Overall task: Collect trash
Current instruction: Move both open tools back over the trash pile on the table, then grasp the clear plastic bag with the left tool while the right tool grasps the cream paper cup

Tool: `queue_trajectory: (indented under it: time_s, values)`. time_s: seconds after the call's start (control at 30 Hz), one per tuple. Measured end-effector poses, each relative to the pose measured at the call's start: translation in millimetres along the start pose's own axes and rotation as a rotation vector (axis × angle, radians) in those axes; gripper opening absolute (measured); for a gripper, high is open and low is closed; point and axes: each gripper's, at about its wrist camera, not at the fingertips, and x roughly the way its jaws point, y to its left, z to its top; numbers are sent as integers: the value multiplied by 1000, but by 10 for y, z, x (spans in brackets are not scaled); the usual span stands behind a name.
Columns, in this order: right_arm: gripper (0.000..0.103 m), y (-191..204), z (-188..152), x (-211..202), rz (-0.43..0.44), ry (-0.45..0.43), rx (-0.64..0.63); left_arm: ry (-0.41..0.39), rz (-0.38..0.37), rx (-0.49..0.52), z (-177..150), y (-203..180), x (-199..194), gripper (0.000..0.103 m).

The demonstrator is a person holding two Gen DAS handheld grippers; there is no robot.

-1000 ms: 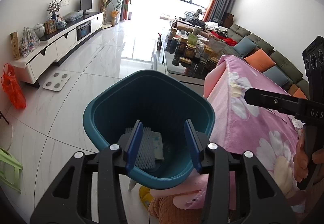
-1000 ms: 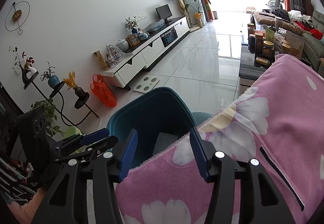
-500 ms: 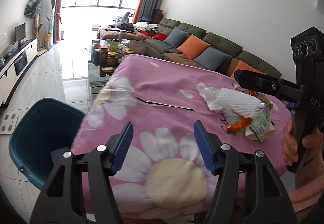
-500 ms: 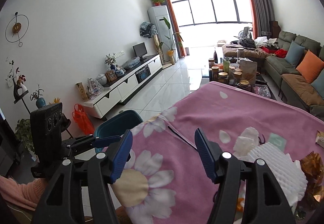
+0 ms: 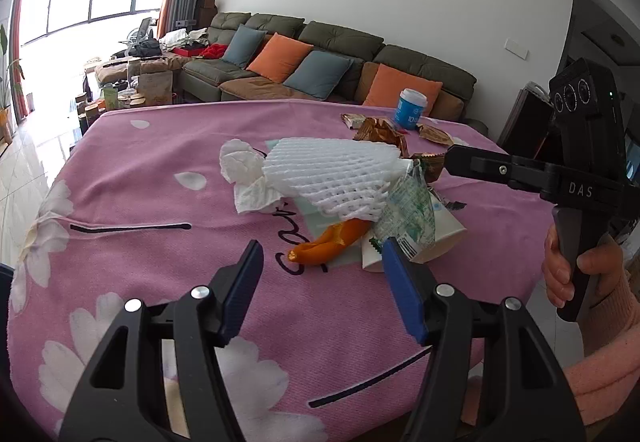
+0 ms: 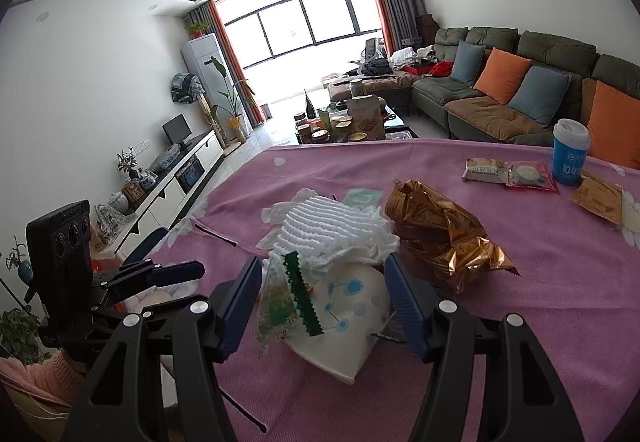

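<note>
Trash pile was seen mid-worktop point(image 5: 120, 178) on the pink floral cover: white foam fruit net point(image 5: 332, 178) on top, crumpled tissue point(image 5: 244, 178) at its left end, orange peel point(image 5: 332, 242) and a flattened paper cup point(image 6: 344, 318) with a green-printed wrapper point(image 6: 280, 302) below it, gold foil bag point(image 6: 444, 238) just beside.

Left tool point(image 5: 322, 282) was held moderately wide, nothing between the pads, short of the peel. Right tool point(image 6: 322, 302) was likewise moderately wide, pads flanking cup and wrapper; contact could not be confirmed, so it was read as not yet gripped.

Step judged: approach for the next pick. Best done by closing on one stiff item, the cup rim, not the loose net, which would likely slip or drag its neighbours.

Cup: long axis lay roughly along the right tool's pointing line, mouth toward the camera, base under the net. Net's long axis ran left-right in the left view, narrowing toward the tissue.
</note>
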Motion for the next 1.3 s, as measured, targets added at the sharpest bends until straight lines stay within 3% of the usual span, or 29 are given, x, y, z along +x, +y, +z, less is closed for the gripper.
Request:
queue_trajectory:
  time_s: [0.33,0.43,0.5,0.63,0.83,1.07,1.3]
  values:
    - [61,-193,-279,24,4,44,65,45,-126,51,68,-301,169,59]
    - [61,-241,-340,31,20,55,90,70,-138,53,71,-366,275,53]
    - [61,-233,-384,15,32,58,92,85,-146,33,69,-355,327,37]
    - [61,-161,-426,2,50,62,67,85,-165,-5,54,-276,341,23]
    - [56,-99,-406,70,71,70,71,64,-160,-26,22,-185,220,22]
    - [44,-219,-411,143,104,95,155,57,-147,-35,-73,-119,42,22]
    - [37,-297,-383,-4,103,50,193,39,-145,-27,-160,-87,-129,22]
